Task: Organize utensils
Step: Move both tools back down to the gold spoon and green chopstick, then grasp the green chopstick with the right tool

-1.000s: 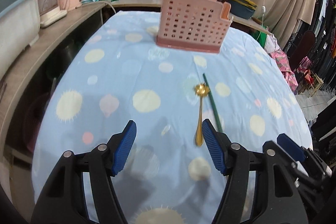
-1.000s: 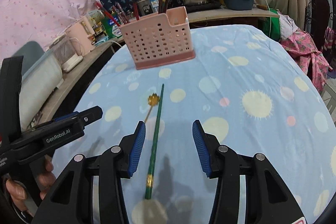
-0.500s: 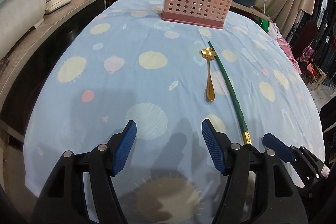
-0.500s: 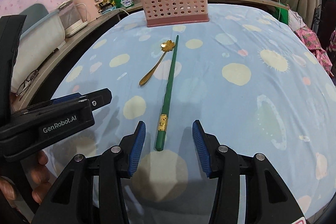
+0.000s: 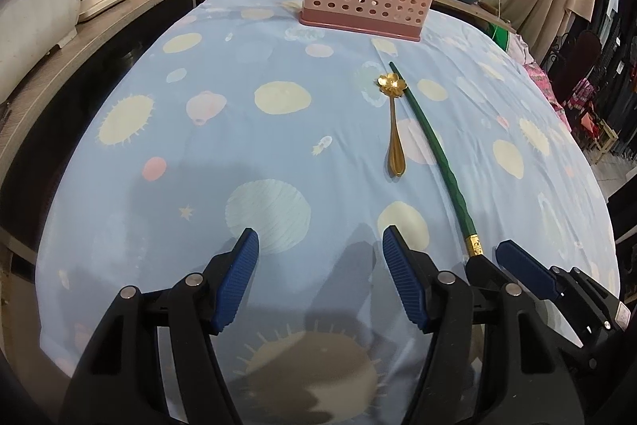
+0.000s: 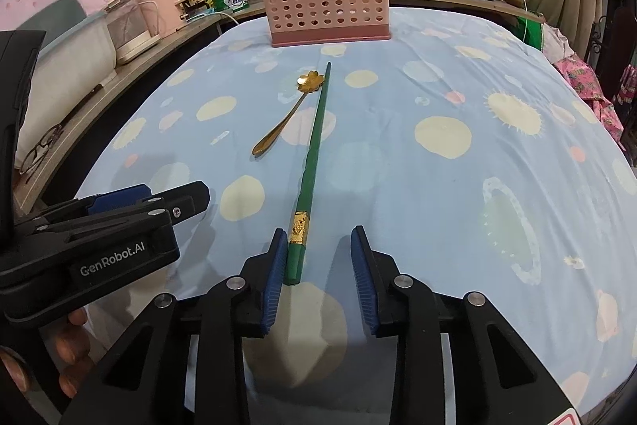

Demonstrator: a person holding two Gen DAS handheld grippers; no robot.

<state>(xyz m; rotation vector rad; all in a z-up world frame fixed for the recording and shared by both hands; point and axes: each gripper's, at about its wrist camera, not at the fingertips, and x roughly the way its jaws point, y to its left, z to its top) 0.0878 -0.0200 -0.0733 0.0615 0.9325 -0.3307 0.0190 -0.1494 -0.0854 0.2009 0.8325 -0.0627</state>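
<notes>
Right gripper (image 6: 318,265) held low with jaws apart around the green chopstick (image 6: 314,150) butt, left gripper (image 5: 318,277) spread wide beside it, gold spoon (image 5: 394,122) laid alongside the chopstick.

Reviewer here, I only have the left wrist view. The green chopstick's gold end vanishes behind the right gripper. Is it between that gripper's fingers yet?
Observer: Yes. In the right wrist view the green chopstick has its thick end between the right gripper fingers, against the left pad.
Reviewer: Clamped?
Observer: No, the jaws stand wide open, with a gap on the right side.
Reviewer: And the left gripper?
Observer: The left gripper is open too, holding nothing, beside the gold spoon.
</notes>
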